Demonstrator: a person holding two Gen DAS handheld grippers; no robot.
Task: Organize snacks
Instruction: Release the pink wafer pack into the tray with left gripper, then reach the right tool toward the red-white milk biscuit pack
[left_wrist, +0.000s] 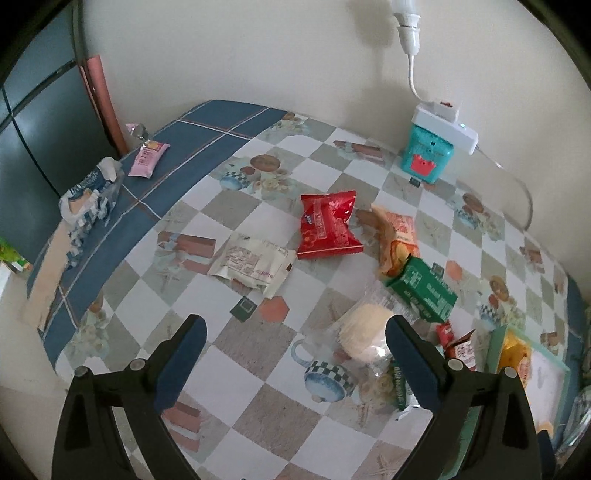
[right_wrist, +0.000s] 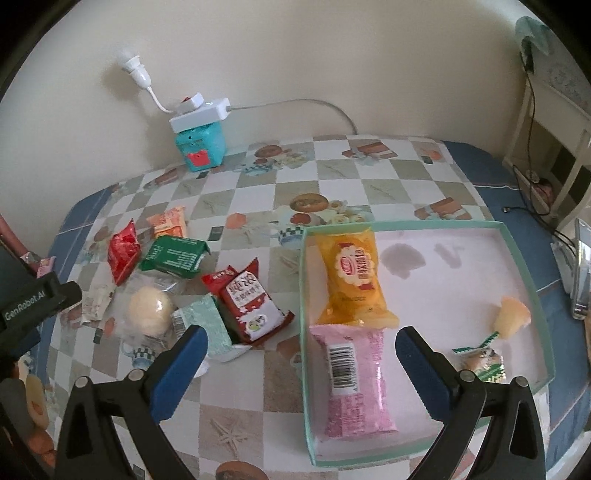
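"GenRobot.AI" stands in white on the black left gripper (right_wrist: 40, 295); the snack packets' print is too blurred to read.

Left hand-held gripper (left_wrist: 295, 328) and right hand-held gripper (right_wrist: 301, 341) gape wide, empty.

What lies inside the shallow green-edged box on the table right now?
The box holds a yellow packet, a pink packet, a pale jelly cup and a green-and-white sweet. Anything under the packets is covered, and the right tool's finger hides part of the floor.
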